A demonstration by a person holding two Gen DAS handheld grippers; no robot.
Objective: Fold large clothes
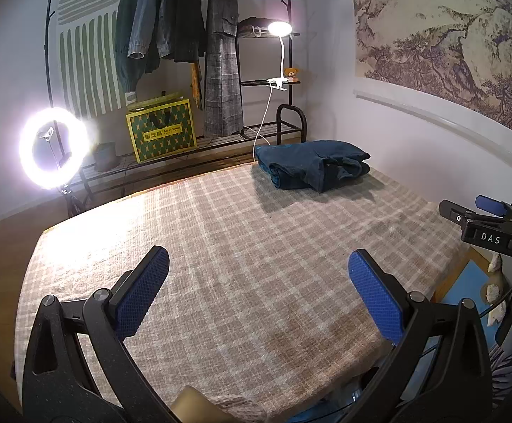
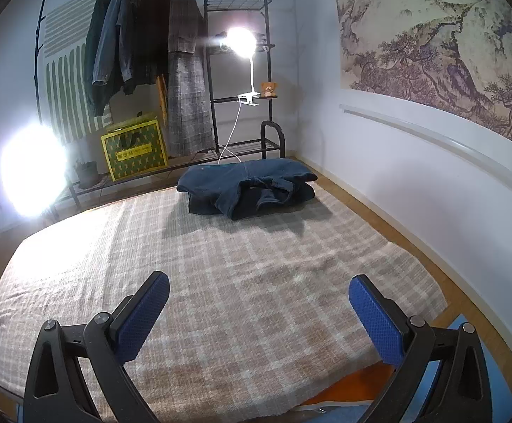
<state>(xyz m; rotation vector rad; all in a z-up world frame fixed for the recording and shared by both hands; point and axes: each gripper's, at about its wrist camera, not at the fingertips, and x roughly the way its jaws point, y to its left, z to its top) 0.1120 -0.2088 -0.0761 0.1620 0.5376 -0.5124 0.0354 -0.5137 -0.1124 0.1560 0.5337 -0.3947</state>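
Checked blanket (image 2: 220,282) bare near me; folded dark garment (image 2: 247,187) at far edge, seemed done. Left gripper (image 1: 257,275), right gripper (image 2: 259,299) both wide, empty.

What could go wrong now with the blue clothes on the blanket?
1. The folded blue garment has a loose flap in front; grabbing it there could undo the fold.
2. It lies at the far edge of the checked blanket, so a push might slide it onto the floor.
3. The lamp's white cable hangs close behind and could snag.
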